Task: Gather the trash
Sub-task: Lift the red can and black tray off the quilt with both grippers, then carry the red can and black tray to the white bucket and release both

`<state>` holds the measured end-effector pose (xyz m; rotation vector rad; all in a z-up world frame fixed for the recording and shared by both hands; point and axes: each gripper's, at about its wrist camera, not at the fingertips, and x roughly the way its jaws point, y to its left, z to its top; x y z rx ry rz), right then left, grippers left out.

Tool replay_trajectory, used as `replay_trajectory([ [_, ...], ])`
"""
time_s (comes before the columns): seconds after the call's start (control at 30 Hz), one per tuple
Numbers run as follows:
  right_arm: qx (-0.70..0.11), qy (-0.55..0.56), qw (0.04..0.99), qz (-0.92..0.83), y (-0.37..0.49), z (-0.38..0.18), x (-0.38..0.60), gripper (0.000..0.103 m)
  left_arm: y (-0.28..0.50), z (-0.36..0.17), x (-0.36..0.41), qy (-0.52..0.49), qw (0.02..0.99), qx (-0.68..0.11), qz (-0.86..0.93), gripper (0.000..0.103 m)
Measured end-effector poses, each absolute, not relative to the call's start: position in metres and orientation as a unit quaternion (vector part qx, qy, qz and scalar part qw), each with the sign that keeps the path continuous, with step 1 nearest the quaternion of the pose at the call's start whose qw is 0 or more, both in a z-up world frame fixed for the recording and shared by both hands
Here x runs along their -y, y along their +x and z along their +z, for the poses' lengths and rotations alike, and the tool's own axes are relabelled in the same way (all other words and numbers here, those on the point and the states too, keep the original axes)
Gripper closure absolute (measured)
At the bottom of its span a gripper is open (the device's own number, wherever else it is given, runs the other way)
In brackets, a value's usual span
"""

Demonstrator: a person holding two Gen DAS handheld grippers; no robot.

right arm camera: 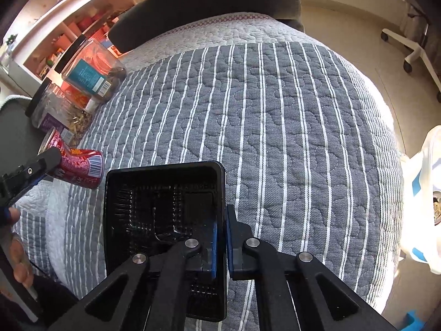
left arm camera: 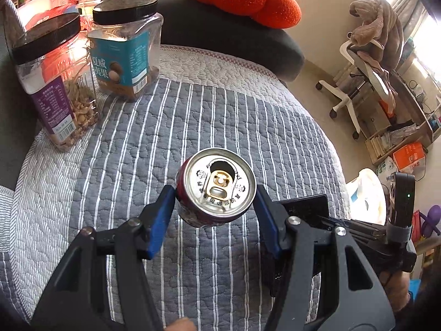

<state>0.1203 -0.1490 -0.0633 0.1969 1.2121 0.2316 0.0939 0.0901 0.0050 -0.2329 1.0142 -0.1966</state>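
The left gripper (left arm camera: pixel 216 204) squeezes the red soda can (left arm camera: pixel 216 186), the right gripper (right arm camera: pixel 220 241) pinches the black plastic tray (right arm camera: pixel 165 207), and both must go into the white trash bag (right arm camera: pixel 430 193) at three o'clock.

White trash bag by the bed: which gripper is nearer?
Right. The right gripper, shut on the black tray, sits toward the bag-side edge of the bed, near the white trash bag. The left gripper, shut on the red can, is farther in.
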Motion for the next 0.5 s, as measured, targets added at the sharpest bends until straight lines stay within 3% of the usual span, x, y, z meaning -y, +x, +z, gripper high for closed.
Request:
replay_trajectory([
  [0.5,-0.484,0.135,0.861,0.076,0.106,0.008,0.198,0.098,0.087,0.016,-0.084,-0.13,0.866,-0.47,-0.111,0.043],
])
